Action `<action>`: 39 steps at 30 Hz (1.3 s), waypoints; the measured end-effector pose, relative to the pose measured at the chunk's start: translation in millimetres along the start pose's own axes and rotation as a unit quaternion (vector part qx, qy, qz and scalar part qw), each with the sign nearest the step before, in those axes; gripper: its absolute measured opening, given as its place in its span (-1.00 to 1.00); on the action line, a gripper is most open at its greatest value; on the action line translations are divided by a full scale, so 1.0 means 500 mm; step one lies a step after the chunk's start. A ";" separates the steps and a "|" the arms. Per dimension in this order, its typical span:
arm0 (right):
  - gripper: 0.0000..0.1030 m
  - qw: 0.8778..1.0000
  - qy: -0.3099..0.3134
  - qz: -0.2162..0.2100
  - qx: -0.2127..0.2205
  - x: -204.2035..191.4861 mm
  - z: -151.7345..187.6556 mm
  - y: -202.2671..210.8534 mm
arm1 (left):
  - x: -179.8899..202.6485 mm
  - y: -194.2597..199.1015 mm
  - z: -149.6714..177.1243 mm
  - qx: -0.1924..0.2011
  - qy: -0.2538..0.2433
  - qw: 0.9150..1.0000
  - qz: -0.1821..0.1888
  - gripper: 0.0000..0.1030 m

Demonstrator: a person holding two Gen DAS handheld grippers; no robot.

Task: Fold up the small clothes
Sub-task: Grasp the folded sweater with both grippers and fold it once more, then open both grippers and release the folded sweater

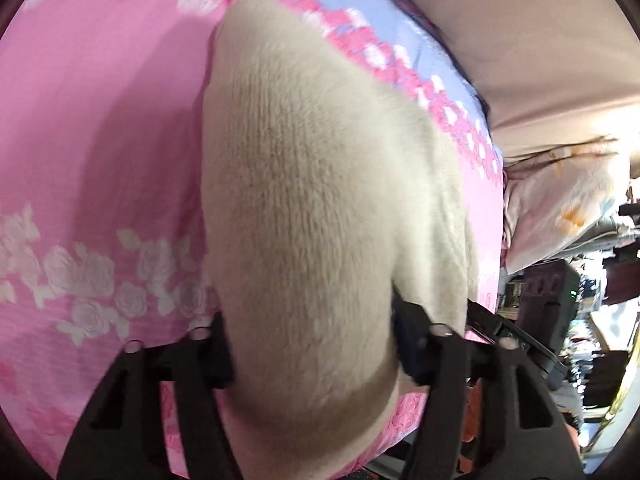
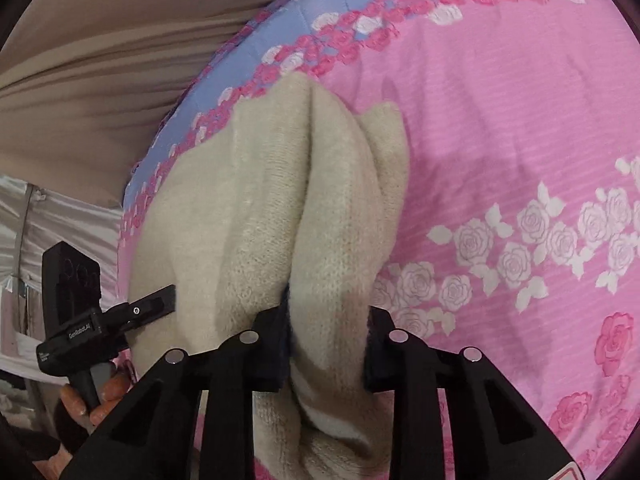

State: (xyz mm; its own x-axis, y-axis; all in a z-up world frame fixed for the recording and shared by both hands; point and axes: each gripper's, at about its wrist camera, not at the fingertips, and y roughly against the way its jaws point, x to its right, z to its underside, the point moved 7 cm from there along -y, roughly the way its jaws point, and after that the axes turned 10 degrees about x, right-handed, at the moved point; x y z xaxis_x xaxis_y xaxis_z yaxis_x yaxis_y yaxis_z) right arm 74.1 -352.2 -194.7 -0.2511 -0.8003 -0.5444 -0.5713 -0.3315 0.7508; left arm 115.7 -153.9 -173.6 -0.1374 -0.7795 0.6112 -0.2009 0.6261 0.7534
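Note:
A cream knitted garment (image 1: 304, 208) hangs lifted over a pink bed cover with white and pink roses (image 1: 100, 128). My left gripper (image 1: 312, 344) is shut on one edge of it, the cloth bulging between the fingers. In the right wrist view the same cream garment (image 2: 280, 216) falls in folds from my right gripper (image 2: 326, 348), which is shut on another edge. The left gripper (image 2: 152, 304) also shows there at the left, its tip against the cloth, held by a hand (image 2: 104, 396).
The bed cover has a blue band with roses (image 2: 288, 28) along its far edge. A beige curtain or sheet (image 2: 120, 52) hangs beyond it. A pale pillow (image 1: 560, 208) and cluttered shelves (image 1: 580, 320) lie to the right of the bed.

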 end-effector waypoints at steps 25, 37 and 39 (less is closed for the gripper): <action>-0.25 0.992 0.104 0.028 0.068 -0.372 -0.004 -0.084 | -0.285 0.400 -0.178 0.170 -0.059 0.969 -0.170 0.57; -0.27 0.976 0.157 0.103 0.110 -0.482 0.122 -0.067 | -0.292 0.439 -0.125 0.179 -0.114 0.955 -0.208 0.59; -0.14 0.971 0.172 0.119 0.117 -0.505 0.114 -0.062 | -0.261 0.434 -0.123 0.183 -0.134 0.951 -0.209 0.61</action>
State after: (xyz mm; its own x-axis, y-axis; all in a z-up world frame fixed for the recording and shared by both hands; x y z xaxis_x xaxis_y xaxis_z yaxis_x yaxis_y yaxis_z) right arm 110.6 -111.2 -101.8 -0.1452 -0.9730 -0.1795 -0.7013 -0.0267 0.7124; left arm 149.4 84.9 -74.9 -0.2032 -0.9667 0.1555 -0.6106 0.2493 0.7517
